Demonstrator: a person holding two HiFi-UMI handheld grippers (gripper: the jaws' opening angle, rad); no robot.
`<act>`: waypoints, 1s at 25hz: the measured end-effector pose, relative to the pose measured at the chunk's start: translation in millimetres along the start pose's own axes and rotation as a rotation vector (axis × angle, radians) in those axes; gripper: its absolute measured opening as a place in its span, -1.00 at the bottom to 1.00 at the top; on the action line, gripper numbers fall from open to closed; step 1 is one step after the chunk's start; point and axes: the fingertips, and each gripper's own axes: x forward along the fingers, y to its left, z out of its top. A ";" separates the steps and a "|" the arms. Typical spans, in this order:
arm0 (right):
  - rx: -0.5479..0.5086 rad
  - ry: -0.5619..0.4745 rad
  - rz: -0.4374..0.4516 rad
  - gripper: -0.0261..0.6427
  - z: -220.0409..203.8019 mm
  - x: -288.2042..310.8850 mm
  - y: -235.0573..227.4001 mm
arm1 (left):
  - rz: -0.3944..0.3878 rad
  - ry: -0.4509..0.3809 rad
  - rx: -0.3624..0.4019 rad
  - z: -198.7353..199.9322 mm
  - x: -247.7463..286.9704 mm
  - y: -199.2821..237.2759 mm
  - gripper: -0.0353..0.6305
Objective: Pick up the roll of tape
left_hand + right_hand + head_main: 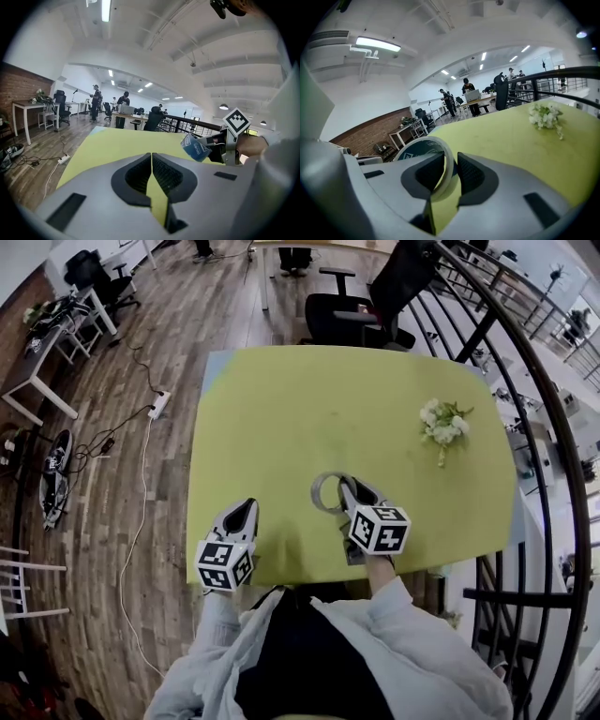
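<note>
Now the right hand-held gripper (pixel 343 486) pinches the roll of tape (pixel 316 495); the left hand-held gripper (pixel 151 161) sits clenched.

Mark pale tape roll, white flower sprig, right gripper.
pale tape roll (pixel 317 495), head view, ring's left rim.
white flower sprig (pixel 442 424), head view, blossoms.
right gripper (pixel 450 158), right gripper view, between fingertips.

My right claw (pixel 451 161) and left claw (pixel 151 157) are matt grey plastic with black ribbed pads (pixel 472 174). The roll of tape (pixel 419 147) is glossy, its band translucent. The table (pixel 309 409) is smooth and matt. The floor (pixel 141 352) on the left is wood plank, and the railing (pixel 525 362) on the right is black metal.
</note>
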 end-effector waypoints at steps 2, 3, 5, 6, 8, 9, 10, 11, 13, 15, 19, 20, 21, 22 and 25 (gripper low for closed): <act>0.006 -0.019 -0.005 -0.63 -1.2 -12.4 6.5 | -0.014 -0.010 0.006 2.4 -9.7 -3.0 -0.83; 0.012 -0.030 -0.009 -0.63 -1.4 -18.9 9.3 | -0.022 -0.014 0.010 3.6 -14.3 -4.5 -0.83; 0.026 -0.057 -0.018 -0.63 -1.2 -32.7 14.6 | -0.040 -0.021 0.022 5.8 -23.3 -7.5 -0.83; 0.036 -0.071 -0.022 -0.63 -1.5 -39.9 17.4 | -0.050 -0.024 0.027 6.3 -27.9 -8.9 -0.83; 0.056 -0.097 -0.031 -0.63 -4.0 -54.8 23.0 | -0.072 -0.028 0.031 6.0 -37.5 -11.9 -0.83; 0.064 -0.109 -0.036 -0.63 -5.9 -62.4 25.3 | -0.084 -0.029 0.032 5.5 -42.1 -13.6 -0.83; 0.070 -0.121 -0.042 -0.63 -7.9 -69.9 27.1 | -0.095 -0.031 0.034 5.4 -46.2 -15.6 -0.83; 0.075 -0.132 -0.050 -0.63 -10.0 -77.3 28.2 | -0.106 -0.033 0.037 5.8 -49.9 -17.6 -0.83; 0.086 -0.153 -0.065 -0.63 -14.0 -90.9 29.6 | -0.126 -0.036 0.041 7.7 -56.7 -20.9 -0.83; 0.096 -0.178 -0.082 -0.63 -17.4 -104.0 30.8 | -0.144 -0.040 0.044 10.7 -63.1 -23.2 -0.83; 0.118 -0.240 -0.110 -0.63 -23.3 -129.8 35.2 | -0.190 -0.056 0.060 16.8 -75.2 -29.3 -0.83; 0.122 -0.254 -0.116 -0.63 -24.9 -136.0 36.5 | -0.204 -0.058 0.060 17.2 -77.5 -31.3 -0.83; 0.125 -0.266 -0.121 -0.64 -27.0 -141.9 37.7 | -0.216 -0.060 0.059 17.2 -79.7 -33.2 -0.83; 0.127 -0.278 -0.126 -0.64 -29.3 -147.6 38.8 | -0.227 -0.061 0.057 16.9 -81.8 -35.0 -0.83; 0.136 -0.301 -0.142 -0.64 -40.4 -162.9 39.8 | -0.253 -0.058 0.061 14.8 -86.4 -41.6 -0.83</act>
